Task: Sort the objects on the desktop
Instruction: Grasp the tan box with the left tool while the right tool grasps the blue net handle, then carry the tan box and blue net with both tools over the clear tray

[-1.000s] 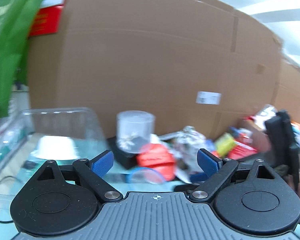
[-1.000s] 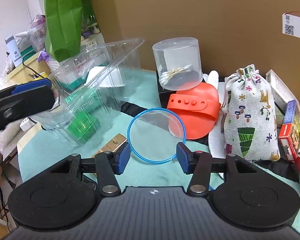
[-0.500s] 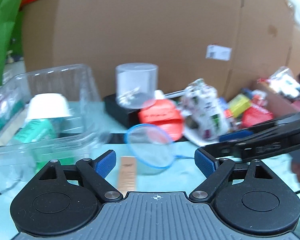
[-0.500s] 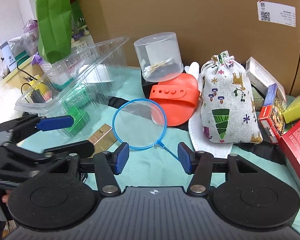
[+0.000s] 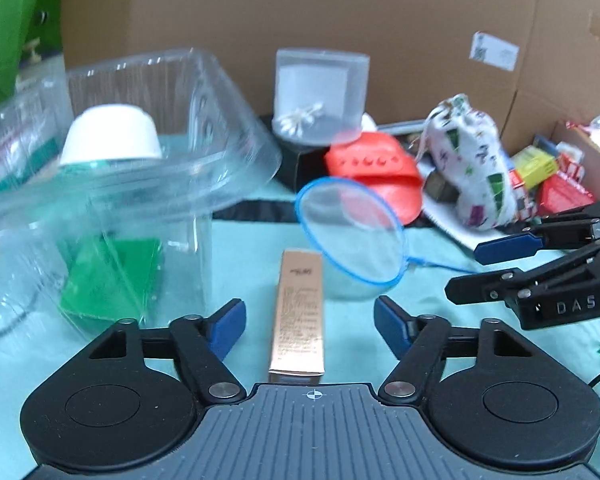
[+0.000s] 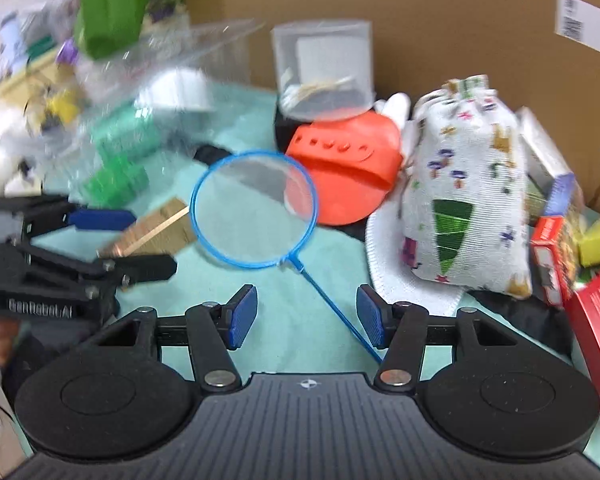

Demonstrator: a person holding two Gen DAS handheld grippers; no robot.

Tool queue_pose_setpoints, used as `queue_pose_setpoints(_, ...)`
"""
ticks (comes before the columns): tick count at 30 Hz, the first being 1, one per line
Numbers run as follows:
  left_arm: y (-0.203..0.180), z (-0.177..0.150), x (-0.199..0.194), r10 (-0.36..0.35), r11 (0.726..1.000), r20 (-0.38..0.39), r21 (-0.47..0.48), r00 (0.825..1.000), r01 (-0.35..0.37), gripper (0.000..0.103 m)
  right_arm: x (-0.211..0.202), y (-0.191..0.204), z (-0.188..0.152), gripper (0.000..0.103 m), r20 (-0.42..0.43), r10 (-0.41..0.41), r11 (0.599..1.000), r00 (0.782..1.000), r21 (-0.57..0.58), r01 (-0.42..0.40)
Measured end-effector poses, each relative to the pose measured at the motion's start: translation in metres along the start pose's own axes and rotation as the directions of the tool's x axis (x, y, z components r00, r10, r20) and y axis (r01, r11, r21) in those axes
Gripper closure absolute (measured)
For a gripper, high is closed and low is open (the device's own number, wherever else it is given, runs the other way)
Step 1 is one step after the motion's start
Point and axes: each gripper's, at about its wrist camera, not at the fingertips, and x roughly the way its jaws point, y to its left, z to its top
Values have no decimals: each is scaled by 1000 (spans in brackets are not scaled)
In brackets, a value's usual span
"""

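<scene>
Closing around the gold box [image 5: 299,312] (untouched), the left claw [image 5: 309,326] has dropped; right claw [image 6: 306,322] gapes empty.

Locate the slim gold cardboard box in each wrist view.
Left wrist: slim gold cardboard box lies centre, lengthwise between the left gripper's closing, not touching jaws.
Right wrist: same box sits left of centre, partly hidden.
Shared landmark: blue-rimmed round net beside it.
</scene>
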Motion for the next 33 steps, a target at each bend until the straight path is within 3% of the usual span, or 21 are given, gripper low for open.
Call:
queue_pose_setpoints(2,4,-1,6,3,1000,-14,-10,1000,-3,28,9,3,1,50,-8,-8,999,1000,-41,8)
queue_pose_setpoints(7,4,1,10,16,1000,-4,-4,1000,-16,28,24,6,11,51,4,-9,994,1000,-109,9)
queue_pose_setpoints(8,3,2,11,23,1000,-4,6,1000,-23,30,26,5,14,51,-3,-1,994,1000,-106,1)
queue_pose_setpoints(10,1,3,11,30,999,-2,30,1000,-30,47,28,4,19,57,-20,23,995,1000,-93,-25)
queue_pose_setpoints(15,-1,4,14,20,1000,7,18,1000,-20,41,33,13,25,61,-20,27,993,999,-115,-29)
queue_pose_setpoints(17,-5,5,15,31,999,5,37,1000,-31,55,36,14,26,62,-9,28,994,1000,-105,-29)
queue_pose_setpoints(18,-6,5,14,34,998,4,44,999,-34,74,36,14,27,65,-9,31,995,999,-99,-32)
queue_pose_setpoints(19,-7,5,12,30,999,0,44,1000,-30,80,35,15,27,87,-9,35,995,999,-91,-36)
queue_pose_setpoints(20,-6,5,10,11,999,-5,34,1000,-11,80,34,16,26,97,-12,27,996,1000,-86,-28)
queue_pose_setpoints(26,-13,3,-7,-10,999,31,43,999,9,81,16,14,13,98,-2,49,999,999,-14,-49)
queue_pose_setpoints(32,-32,6,-36,-81,994,93,79,992,74,81,-19,8,12,99,78,49,998,996,39,-52)
queue_pose_setpoints(33,-34,8,-43,-94,993,110,84,989,85,103,-26,7,13,99,97,48,998,994,45,-53)
